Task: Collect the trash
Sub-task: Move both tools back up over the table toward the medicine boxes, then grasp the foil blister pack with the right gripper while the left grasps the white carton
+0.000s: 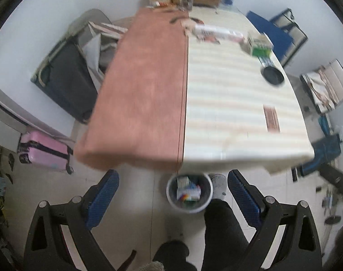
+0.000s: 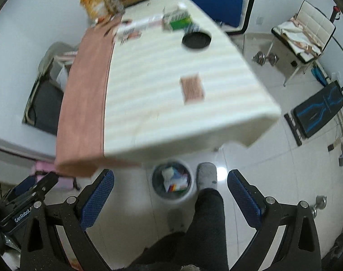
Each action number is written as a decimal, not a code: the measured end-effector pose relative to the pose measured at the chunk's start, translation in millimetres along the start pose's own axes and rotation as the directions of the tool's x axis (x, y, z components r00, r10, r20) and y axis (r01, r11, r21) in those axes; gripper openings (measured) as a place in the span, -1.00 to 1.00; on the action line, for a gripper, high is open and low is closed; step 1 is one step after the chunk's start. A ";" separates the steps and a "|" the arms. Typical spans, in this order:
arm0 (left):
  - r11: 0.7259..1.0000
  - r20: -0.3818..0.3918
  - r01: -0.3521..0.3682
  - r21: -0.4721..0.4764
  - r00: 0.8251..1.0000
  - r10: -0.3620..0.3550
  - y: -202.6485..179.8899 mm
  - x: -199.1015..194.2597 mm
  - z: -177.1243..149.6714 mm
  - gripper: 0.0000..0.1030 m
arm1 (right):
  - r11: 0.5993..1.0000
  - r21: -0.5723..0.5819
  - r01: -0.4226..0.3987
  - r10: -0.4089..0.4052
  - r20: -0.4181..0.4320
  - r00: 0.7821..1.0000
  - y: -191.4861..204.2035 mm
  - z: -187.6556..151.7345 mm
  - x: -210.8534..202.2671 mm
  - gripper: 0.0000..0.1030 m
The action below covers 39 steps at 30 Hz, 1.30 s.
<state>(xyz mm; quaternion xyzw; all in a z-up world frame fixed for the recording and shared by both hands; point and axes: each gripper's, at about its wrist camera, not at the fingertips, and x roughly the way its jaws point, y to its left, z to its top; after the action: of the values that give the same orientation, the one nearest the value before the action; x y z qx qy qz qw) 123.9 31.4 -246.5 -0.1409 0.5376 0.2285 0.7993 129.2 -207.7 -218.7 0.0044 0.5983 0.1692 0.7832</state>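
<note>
A small round waste bin (image 1: 189, 192) stands on the floor below the table's near edge, holding several bits of paper and packaging; it also shows in the right wrist view as the bin (image 2: 172, 183). My left gripper (image 1: 173, 199) hangs open above the bin with nothing between its blue pads. My right gripper (image 2: 170, 197) is open and empty too, also above the floor near the bin. On the table lie a green and white box (image 1: 260, 45), a long white carton (image 1: 218, 32), a black round dish (image 1: 272, 75) and a reddish card (image 1: 271, 118).
The table (image 1: 216, 94) is half pink, half striped cream cloth. A person's dark trouser leg and grey slipper (image 2: 206, 176) stand right of the bin. A pink suitcase (image 1: 43, 152), dark bag (image 1: 65, 79), chairs (image 2: 304, 31), dumbbells (image 2: 265, 57) and a bench (image 2: 318, 110) ring the table.
</note>
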 end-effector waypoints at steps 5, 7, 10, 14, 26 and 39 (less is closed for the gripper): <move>0.998 -0.013 -0.008 -0.055 1.000 0.007 -29.8 26.6 81.8 0.91 | 1.000 0.012 0.018 -0.019 0.038 0.999 -28.6 120.8 18.8 0.97; 0.996 -0.043 0.028 -0.081 0.999 -0.031 -53.4 46.6 124.2 0.91 | 0.999 0.026 0.022 -0.022 0.032 0.999 -45.5 168.3 37.7 0.97; 0.993 -0.091 0.074 -0.091 0.992 -0.082 -97.0 74.5 183.9 0.91 | 0.997 0.069 0.029 -0.029 -0.001 1.000 -77.7 237.4 75.3 0.97; 0.988 -0.142 0.144 -0.058 0.978 -0.150 -164.0 114.5 260.4 0.91 | 0.987 0.146 0.060 -0.051 -0.067 0.996 -122.9 309.7 128.5 0.97; 0.974 -0.339 0.220 0.050 0.921 -0.191 -283.4 248.8 366.2 0.91 | 0.959 0.270 0.084 -0.040 -0.165 0.985 -206.4 412.3 228.2 0.97; 0.989 -0.237 0.134 0.055 0.964 -0.117 -219.3 236.8 341.7 0.62 | 0.986 0.169 0.002 0.030 -0.189 0.981 -164.4 437.8 255.6 0.97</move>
<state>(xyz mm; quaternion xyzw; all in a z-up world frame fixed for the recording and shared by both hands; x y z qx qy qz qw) 584.1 55.3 -339.1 -0.1724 0.6256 0.1402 0.7479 640.8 -208.0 -368.0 0.0585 0.6829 0.1233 0.7177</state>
